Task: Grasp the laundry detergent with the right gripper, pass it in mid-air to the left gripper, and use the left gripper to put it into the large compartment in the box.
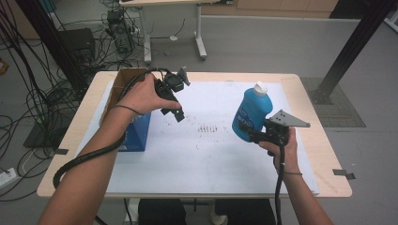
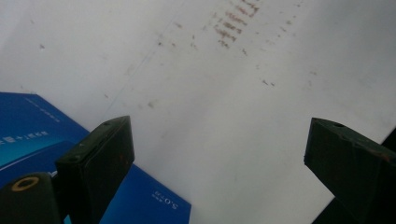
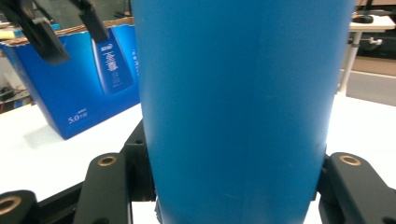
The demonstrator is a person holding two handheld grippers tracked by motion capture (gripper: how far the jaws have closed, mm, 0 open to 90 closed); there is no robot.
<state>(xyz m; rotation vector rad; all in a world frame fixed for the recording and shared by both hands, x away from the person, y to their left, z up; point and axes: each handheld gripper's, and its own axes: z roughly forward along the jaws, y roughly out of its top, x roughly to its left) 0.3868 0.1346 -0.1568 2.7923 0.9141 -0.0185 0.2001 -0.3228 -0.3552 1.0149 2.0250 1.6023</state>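
Observation:
A blue bottle with a white cap stands tilted over the right of the white sheet, and my right gripper is shut on its lower body. Up close in the right gripper view the bottle's smooth blue wall sits between the two black jaws of the right gripper. My left gripper hangs over the sheet beside a blue carton, jaws pointing down. In the left gripper view the left gripper is open with nothing between its jaws, above the sheet.
The blue carton has an open cardboard top and stands at the table's left; its corner shows under my left jaw. My left gripper also hangs above that carton. Faint brown marks dot the sheet. Cables and table legs lie beyond.

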